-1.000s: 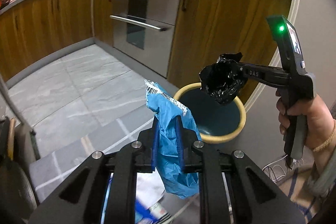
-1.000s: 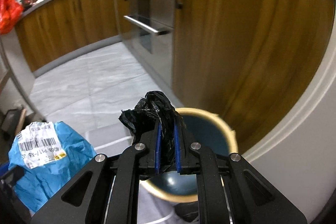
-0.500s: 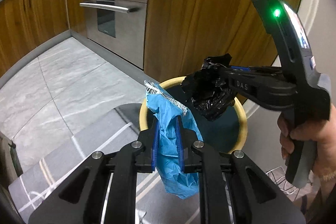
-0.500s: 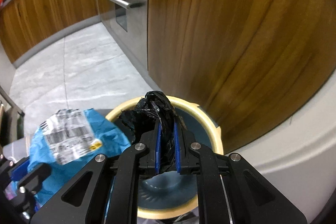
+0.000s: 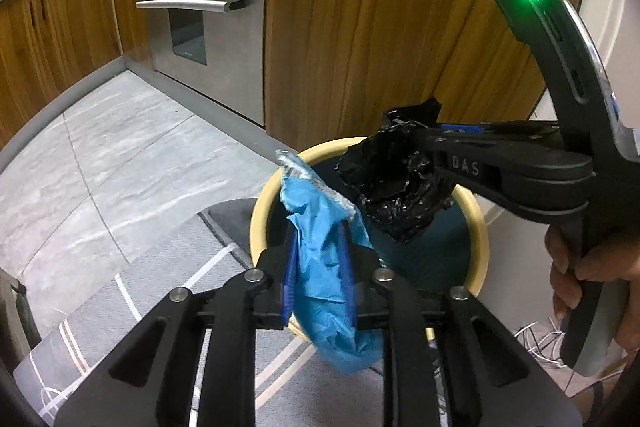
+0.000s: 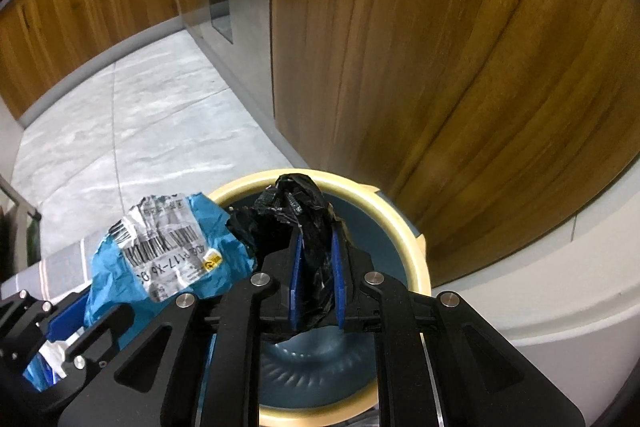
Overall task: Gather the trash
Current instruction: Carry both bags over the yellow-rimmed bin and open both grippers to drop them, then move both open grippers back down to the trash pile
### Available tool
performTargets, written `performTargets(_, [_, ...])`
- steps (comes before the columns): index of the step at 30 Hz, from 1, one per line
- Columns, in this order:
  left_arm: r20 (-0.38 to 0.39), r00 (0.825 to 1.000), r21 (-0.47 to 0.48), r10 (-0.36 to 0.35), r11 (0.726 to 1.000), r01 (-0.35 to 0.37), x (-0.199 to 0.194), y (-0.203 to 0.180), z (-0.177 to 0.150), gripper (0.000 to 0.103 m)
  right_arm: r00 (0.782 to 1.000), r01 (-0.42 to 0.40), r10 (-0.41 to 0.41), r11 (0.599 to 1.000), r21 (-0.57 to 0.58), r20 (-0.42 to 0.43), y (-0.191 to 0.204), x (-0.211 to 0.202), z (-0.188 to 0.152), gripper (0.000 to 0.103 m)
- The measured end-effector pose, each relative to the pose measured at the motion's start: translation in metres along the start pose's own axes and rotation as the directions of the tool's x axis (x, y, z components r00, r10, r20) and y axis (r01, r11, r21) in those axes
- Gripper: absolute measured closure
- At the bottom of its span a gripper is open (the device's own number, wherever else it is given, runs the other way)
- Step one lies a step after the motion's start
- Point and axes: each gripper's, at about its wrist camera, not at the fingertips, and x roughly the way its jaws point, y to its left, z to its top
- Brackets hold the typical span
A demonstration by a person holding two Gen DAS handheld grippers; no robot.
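A round bin [image 5: 478, 223] with a cream rim and dark blue inside stands on the floor against a wood cabinet; it also shows in the right wrist view [image 6: 416, 247]. My left gripper [image 5: 319, 263] is shut on a crumpled blue plastic mailer bag [image 5: 324, 267] with a white label, held at the bin's near left rim. The blue bag [image 6: 160, 255] shows left of the bin in the right wrist view. My right gripper [image 6: 316, 275] is shut on a crumpled black plastic bag [image 6: 296, 227] held over the bin's opening. The black bag [image 5: 396, 183] hangs above the bin.
Wood cabinets [image 6: 420, 47] and a steel oven [image 5: 200, 27] with bar handles stand behind the bin. A white curved wall base [image 6: 560, 287] lies right of it. Grey tile floor [image 5: 120, 147] and a grey striped rug [image 5: 152, 303] lie to the left. White cables [image 5: 536, 343] lie lower right.
Both grippers have moved closer to the bin. The black bag now hangs over the opening and the blue bag has reached the near rim. Both grips are unchanged.
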Motion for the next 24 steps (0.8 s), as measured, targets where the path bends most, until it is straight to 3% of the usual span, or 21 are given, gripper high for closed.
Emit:
performTargets(6, [0.019,1.0,-0.025,0.025,0.999,-0.024,-0.005,0.008,-0.002,0.048,1.0,0.003,-0.003,1.0,0.011,0.004,0.0,-0.001,-0.001,0.074])
performTargets(9, [0.037,0.999,-0.034,0.03,0.999,-0.029,-0.014,0.012,-0.003,0.04,1.0,-0.005,0.005,1.0,0.012,0.017,0.001,-0.004,0.0,0.064])
performTargets(11, [0.05,0.998,-0.045,0.033,0.999,-0.03,-0.022,0.016,-0.004,0.033,1.0,-0.005,0.005,1.0,0.007,0.028,0.004,-0.008,0.001,0.051])
performTargets(16, [0.08,0.996,-0.073,0.05,0.996,-0.044,-0.046,0.023,-0.01,0.014,0.998,-0.026,0.025,0.999,0.022,0.054,0.006,-0.02,0.003,0.03])
performTargets(19, [0.094,0.993,-0.078,0.071,0.995,-0.064,-0.062,0.026,-0.016,0.007,0.996,-0.037,0.036,0.999,0.017,0.077,0.01,-0.033,0.005,0.023])
performTargets(24, [0.101,0.99,-0.101,0.102,0.991,-0.092,-0.091,0.038,-0.022,0.006,0.992,-0.051,0.049,0.999,0.012,0.12,0.014,-0.056,0.006,0.012])
